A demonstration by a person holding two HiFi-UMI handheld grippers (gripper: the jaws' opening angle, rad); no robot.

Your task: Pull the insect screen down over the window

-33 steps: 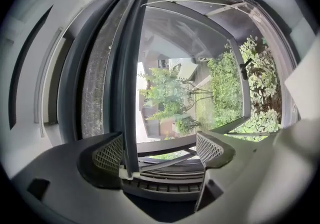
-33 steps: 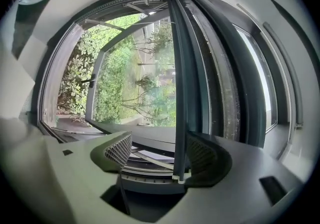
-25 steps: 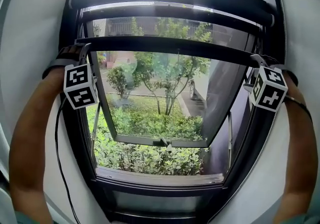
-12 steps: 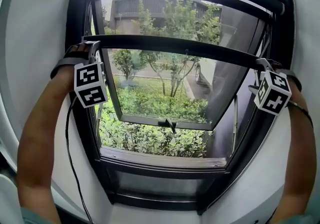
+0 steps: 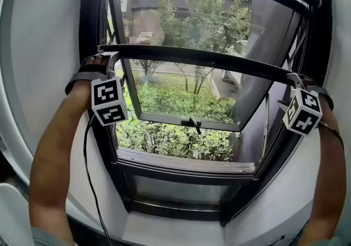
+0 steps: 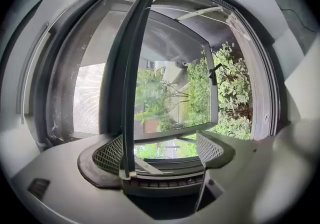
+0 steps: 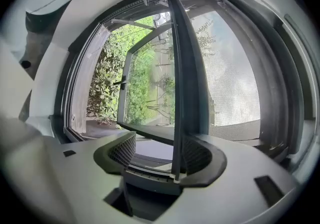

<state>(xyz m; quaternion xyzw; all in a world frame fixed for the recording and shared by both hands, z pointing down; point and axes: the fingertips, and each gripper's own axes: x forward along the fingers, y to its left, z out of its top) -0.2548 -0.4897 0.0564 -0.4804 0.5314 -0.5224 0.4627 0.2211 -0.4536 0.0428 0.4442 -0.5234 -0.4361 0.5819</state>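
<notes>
The insect screen's dark pull bar (image 5: 203, 57) runs across the window about a third of the way down, with grey mesh (image 5: 219, 14) stretched above it. My left gripper (image 5: 107, 56) hooks over the bar's left end and my right gripper (image 5: 296, 78) over its right end. In the left gripper view the bar (image 6: 131, 93) lies against one pad (image 6: 111, 154), the other pad standing well apart, so the left gripper (image 6: 165, 150) is open. In the right gripper view the bar (image 7: 179, 93) likewise rests on one pad (image 7: 197, 154). The right gripper (image 7: 160, 153) is open; its jaws have just been closing a little around the bar.
Behind the screen a casement sash (image 5: 189, 121) is swung outward, its handle (image 5: 194, 125) hanging at the lower rail. The dark window frame (image 5: 181, 176) and white sill lie below. Shrubs and trees stand outside. A cable hangs from my left gripper.
Both grippers and the pull bar have come down the window together. More mesh now shows above the bar.
</notes>
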